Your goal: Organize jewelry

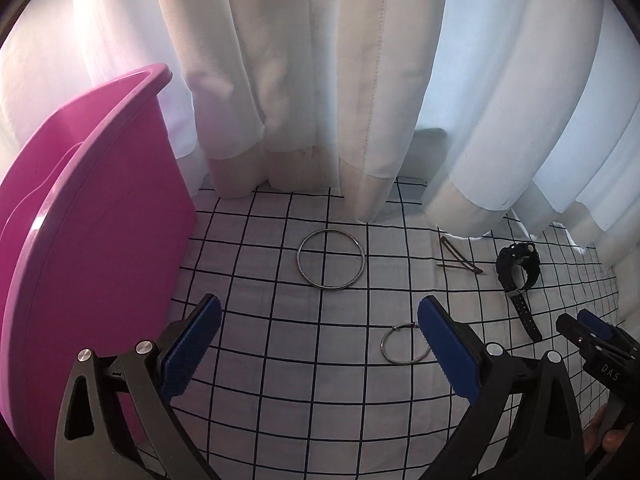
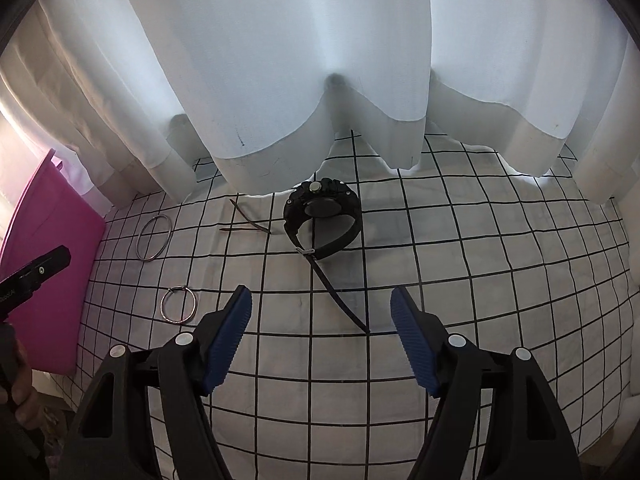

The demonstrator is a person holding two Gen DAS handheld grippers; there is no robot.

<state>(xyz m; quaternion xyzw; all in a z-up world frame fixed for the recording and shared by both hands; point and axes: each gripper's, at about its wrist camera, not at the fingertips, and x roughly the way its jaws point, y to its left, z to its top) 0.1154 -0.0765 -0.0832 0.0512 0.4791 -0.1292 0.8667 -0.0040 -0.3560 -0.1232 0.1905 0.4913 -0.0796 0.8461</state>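
The black watch lies on the gridded cloth, just right of the hair clip. Its rubbery strap flexes; the case looks stiff, best pinched across. Both left gripper and right gripper gape, holding nothing.

The pink bin is cut off at the left edge, its inside hidden.

Blk watch, 2 rings flat, hairclip
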